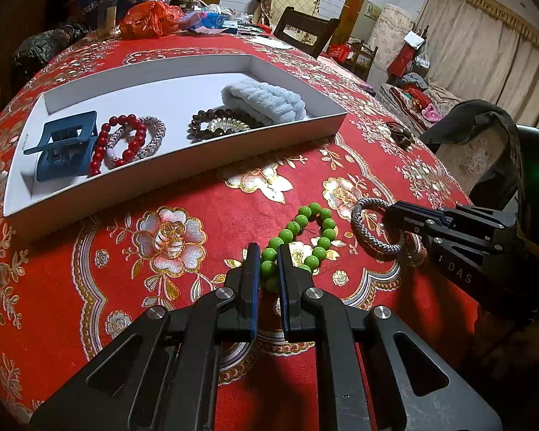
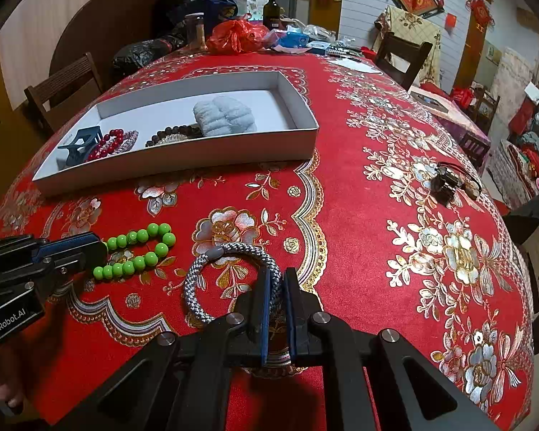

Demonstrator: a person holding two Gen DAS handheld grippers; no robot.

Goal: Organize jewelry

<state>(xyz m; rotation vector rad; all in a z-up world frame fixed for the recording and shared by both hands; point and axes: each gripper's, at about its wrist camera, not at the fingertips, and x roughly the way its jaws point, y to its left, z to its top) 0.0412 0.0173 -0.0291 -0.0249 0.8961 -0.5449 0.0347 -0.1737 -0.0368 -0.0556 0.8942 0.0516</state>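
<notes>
A green bead bracelet (image 1: pixel 307 219) lies on the red flowered tablecloth, and my left gripper (image 1: pixel 268 255) is shut on its near end. Beside it to the right lies a grey braided hair tie (image 2: pixel 204 262); my right gripper (image 2: pixel 277 277) is shut on its right side. Each gripper shows in the other's view: the right gripper (image 1: pixel 391 212) from the right, the left gripper (image 2: pixel 102 248) from the left. Behind stands a white tray (image 1: pixel 197 165) holding a blue claw clip (image 1: pixel 66 147), a red bead bracelet (image 1: pixel 118 140), a dark bead bracelet (image 1: pixel 204 122) and a pale blue fluffy band (image 1: pixel 266 102).
A small dark hair accessory (image 2: pixel 449 179) lies on the cloth to the right of the tray. At the table's far end are a red plastic bag (image 2: pixel 233 36), a jar (image 2: pixel 196 30), a bottle and papers. Wooden chairs (image 2: pixel 402 57) stand around the table.
</notes>
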